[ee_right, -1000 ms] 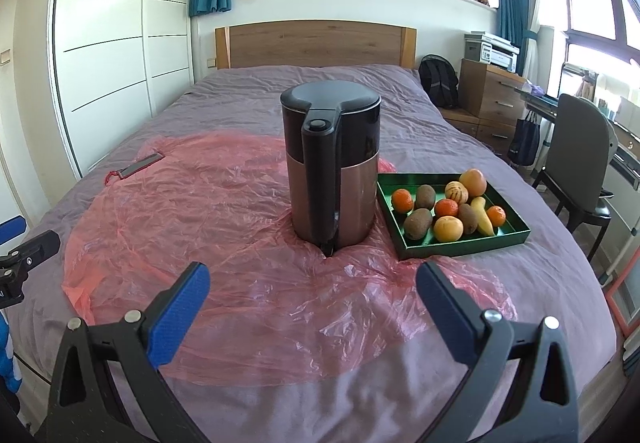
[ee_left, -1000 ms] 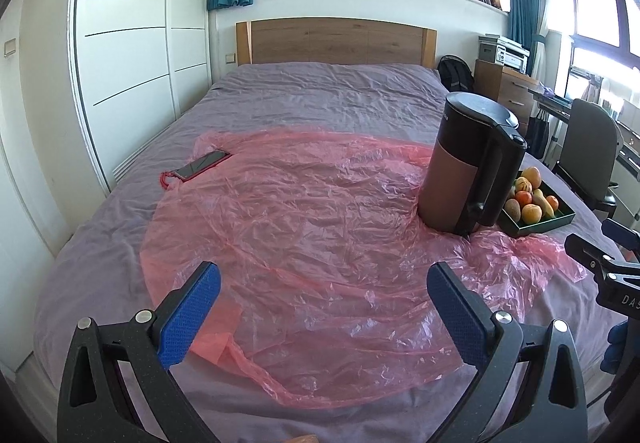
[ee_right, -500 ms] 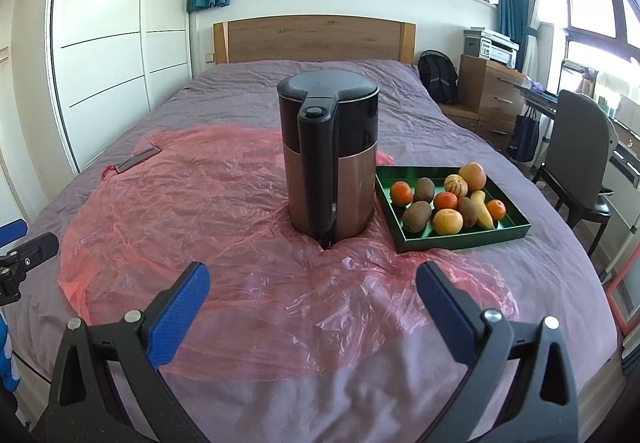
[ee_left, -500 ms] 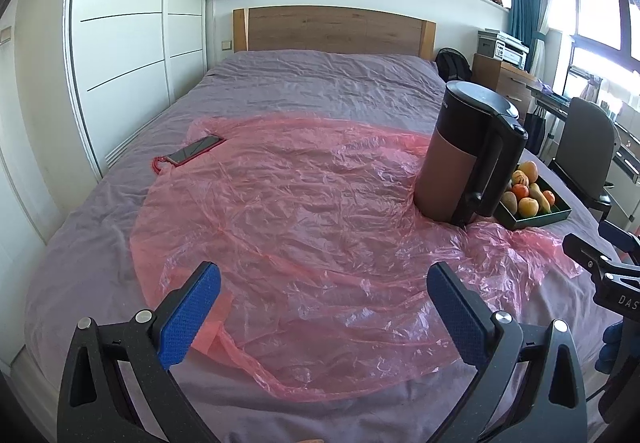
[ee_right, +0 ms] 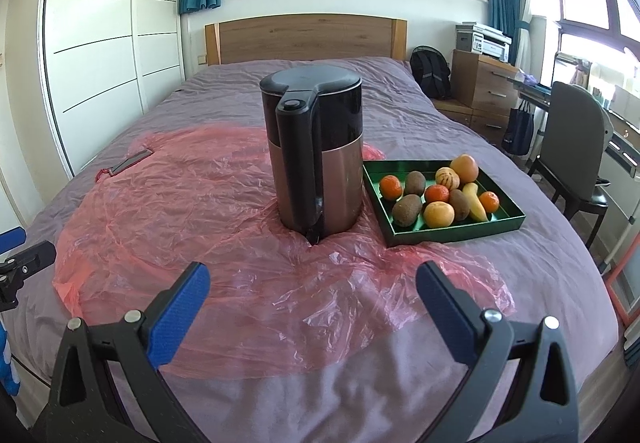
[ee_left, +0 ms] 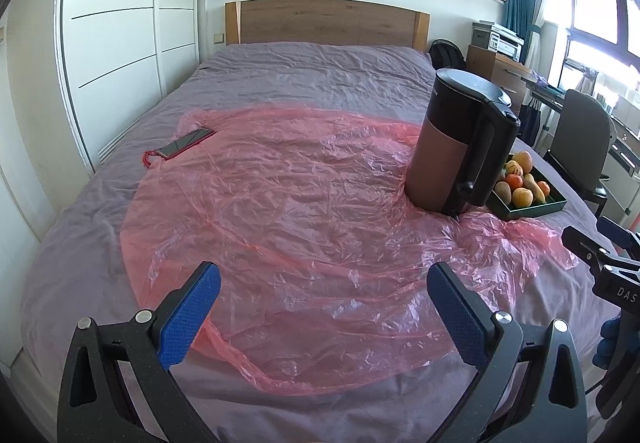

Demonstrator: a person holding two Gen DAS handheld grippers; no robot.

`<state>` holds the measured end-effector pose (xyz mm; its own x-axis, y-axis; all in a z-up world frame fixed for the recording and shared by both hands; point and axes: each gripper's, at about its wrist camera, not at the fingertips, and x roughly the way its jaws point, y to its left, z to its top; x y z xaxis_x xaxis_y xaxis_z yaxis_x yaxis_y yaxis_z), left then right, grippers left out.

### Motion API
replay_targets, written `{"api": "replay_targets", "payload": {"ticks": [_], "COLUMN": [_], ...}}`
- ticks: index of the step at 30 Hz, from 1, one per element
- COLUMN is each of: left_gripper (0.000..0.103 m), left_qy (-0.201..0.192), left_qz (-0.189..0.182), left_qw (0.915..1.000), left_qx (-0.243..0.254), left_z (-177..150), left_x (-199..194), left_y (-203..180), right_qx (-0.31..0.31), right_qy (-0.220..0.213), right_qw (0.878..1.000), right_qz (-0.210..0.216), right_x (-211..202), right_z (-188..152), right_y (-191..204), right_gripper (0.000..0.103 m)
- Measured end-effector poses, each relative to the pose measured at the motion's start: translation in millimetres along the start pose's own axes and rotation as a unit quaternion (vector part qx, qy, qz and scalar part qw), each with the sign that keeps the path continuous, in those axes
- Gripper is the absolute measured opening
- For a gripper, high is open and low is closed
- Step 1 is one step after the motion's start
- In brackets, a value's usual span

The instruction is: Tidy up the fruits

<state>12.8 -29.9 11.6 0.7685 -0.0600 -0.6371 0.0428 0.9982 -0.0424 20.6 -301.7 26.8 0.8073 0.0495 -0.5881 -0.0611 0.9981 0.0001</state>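
A green tray [ee_right: 452,233] on the bed holds several fruits: oranges [ee_right: 439,214], kiwis [ee_right: 407,209], a banana [ee_right: 475,201] and a grapefruit [ee_right: 464,167]. In the left wrist view the tray [ee_left: 532,207] sits partly hidden behind the kettle. My left gripper [ee_left: 324,317] is open and empty over the near edge of a pink plastic sheet [ee_left: 304,211]. My right gripper [ee_right: 314,311] is open and empty, well short of the tray, above the sheet [ee_right: 200,211].
A black and copper kettle [ee_right: 316,155] stands on the sheet left of the tray. A phone [ee_left: 186,143] lies at the sheet's far left. An office chair [ee_right: 576,147] and a dresser [ee_right: 480,91] stand right of the bed.
Both grippers have drawn back and risen slightly, so the bed scene looks a little farther away. Both stay open and nothing on the bed has moved.
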Motion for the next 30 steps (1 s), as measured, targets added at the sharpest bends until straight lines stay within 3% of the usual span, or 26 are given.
{"api": "replay_targets", "payload": {"ticks": [11,30], "left_gripper": [0.102,0.102], "left_qy": [0.000,0.003], "left_qz": [-0.013,-0.008], "left_qw": [0.9999,0.9988], "left_qx": [-0.007,0.048], "left_z": [1.3,17.6], "left_x": [3.0,10.2], "left_y": [-14.8,-83.2], "right_qx": [-0.001,0.008], "right_qy": [0.000,-0.013], "right_qw": [1.000,0.999], "right_qz": [-0.007,-0.033], "right_x": [-1.2,-2.9], "right_z": [-0.8,3.7], "right_y": [-7.0,-60.6], "right_gripper": [0.103,0.103]}}
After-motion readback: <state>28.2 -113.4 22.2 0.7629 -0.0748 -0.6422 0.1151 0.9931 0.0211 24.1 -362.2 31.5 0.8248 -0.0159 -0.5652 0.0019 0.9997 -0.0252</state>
